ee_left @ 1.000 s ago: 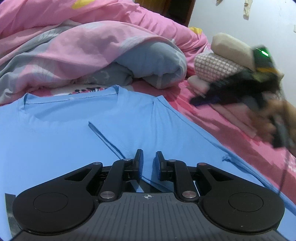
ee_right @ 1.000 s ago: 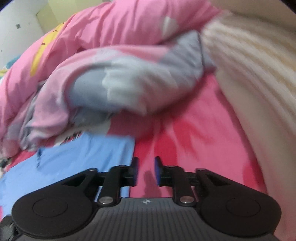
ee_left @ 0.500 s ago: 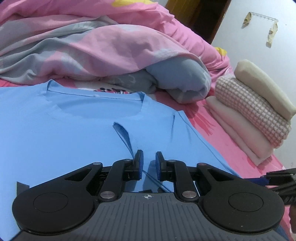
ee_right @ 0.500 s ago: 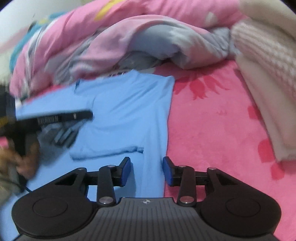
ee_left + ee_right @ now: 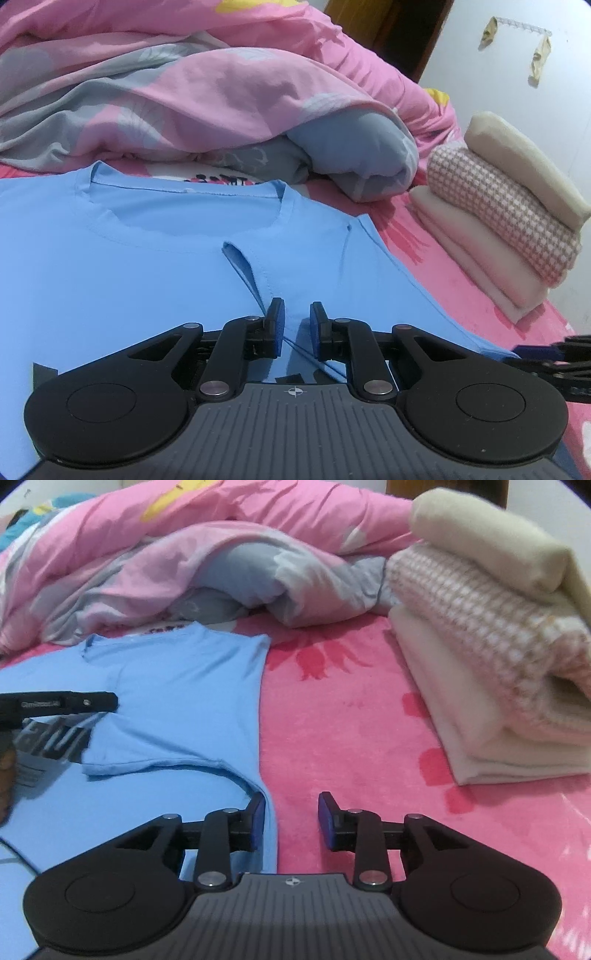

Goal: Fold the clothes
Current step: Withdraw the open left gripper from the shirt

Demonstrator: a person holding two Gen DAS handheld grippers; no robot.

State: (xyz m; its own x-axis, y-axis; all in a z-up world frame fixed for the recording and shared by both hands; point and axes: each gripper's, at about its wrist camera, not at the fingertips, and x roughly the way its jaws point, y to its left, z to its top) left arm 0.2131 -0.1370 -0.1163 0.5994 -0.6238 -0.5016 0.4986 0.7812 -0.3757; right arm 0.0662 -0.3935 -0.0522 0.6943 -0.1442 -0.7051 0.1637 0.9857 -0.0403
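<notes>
item: blue t-shirt [image 5: 140, 266], lying flat on the pink bed cover [image 5: 351, 720], neck opening facing the far bedding. one sleeve is lying folded inward across the chest, its hem forming a diagonal line in the left wrist view and a raised edge in the right wrist view. dark print is showing at the shirt's lower area in the right wrist view, partly hidden.

item: left gripper [image 5: 295, 321], sitting low over the shirt's middle, jaws standing narrow with a small gap. the folded sleeve's hem is running down toward the left finger; whether the pads are pinching cloth cannot be told. seen from the right wrist view, it is reaching in from the left edge as a dark bar over the shirt.

item: right gripper [image 5: 291, 819], hovering at the shirt's side edge, jaws standing moderately apart and gripping nothing. the shirt's edge is lying just inside the left finger, bare pink cover is showing across the rest of the gap.

item: rumpled pink and grey duvet [image 5: 221, 103], heaped behind the shirt's collar.

item: stack of folded textiles [image 5: 498, 646], resting on the cover well apart from the shirt, cream at the bottom, pink checked in the middle, beige on top.

item: a hand [image 5: 5, 771], showing only partly at the left edge of the right wrist view.
</notes>
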